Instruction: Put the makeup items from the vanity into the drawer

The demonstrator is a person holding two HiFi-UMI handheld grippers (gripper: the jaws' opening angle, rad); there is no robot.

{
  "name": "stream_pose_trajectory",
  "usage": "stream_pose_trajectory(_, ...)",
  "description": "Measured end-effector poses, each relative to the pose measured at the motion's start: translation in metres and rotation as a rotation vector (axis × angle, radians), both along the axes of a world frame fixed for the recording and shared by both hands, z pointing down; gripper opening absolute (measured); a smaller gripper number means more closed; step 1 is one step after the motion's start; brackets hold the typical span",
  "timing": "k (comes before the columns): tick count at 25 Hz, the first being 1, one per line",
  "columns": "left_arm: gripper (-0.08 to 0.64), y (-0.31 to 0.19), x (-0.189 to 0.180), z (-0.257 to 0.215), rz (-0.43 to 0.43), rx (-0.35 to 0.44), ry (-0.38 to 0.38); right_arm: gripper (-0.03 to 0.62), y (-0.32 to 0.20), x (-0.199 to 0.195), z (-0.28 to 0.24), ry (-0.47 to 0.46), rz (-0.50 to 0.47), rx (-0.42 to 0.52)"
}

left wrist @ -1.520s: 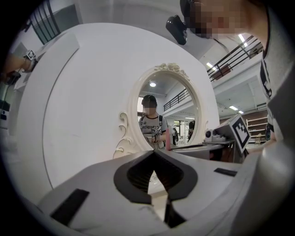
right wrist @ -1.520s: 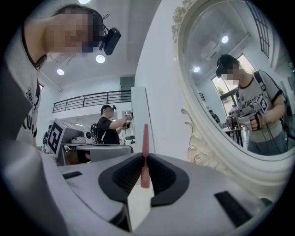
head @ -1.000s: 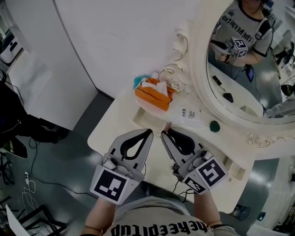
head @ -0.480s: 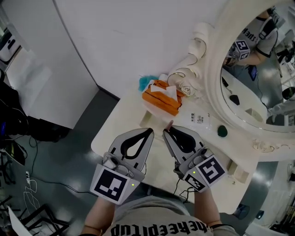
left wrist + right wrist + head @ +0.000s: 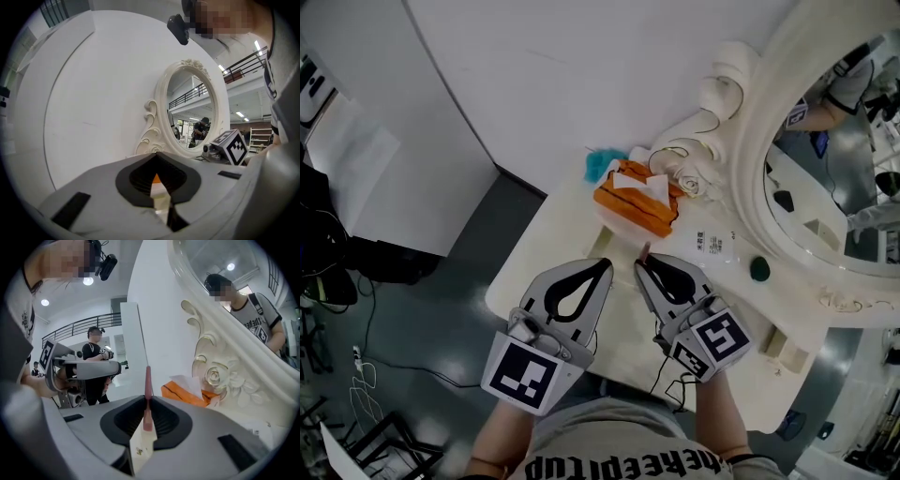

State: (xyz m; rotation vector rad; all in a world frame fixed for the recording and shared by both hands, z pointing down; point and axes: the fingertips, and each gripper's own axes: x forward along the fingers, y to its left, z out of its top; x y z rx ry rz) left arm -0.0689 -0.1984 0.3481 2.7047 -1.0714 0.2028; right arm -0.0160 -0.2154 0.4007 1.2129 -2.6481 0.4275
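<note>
Over the white vanity, left gripper clenched empty, right gripper pinching a pink stick.

Your forearms reach forward side by side, each hand holding a gripper. Your left gripper has its jaws pressed together, with nothing between them. Your right gripper, just beside it, has its jaws clamped on a thin pink stick that pokes out past the tips.
</note>
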Motion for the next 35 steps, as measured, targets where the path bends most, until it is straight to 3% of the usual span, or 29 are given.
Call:
stream_pose_trajectory(16, 0.015, -0.007, -0.014, 0.015, -0.025, -0.036, -0.002, 0.074, -0.001, 0.002, 0.072, 0.129, 0.012, -0.125)
stream_pose_trajectory(28, 0.015, -0.009, -0.023, 0.019, -0.039, -0.049, 0.003, 0.074, 0.0, -0.001, 0.091, 0.221, -0.007, -0.137)
stream_pose_trajectory(35, 0.015, -0.008, -0.023, 0.022, -0.038, -0.054, 0.001, 0.077, 0.002, 0.0, 0.1, 0.228, 0.002, -0.165)
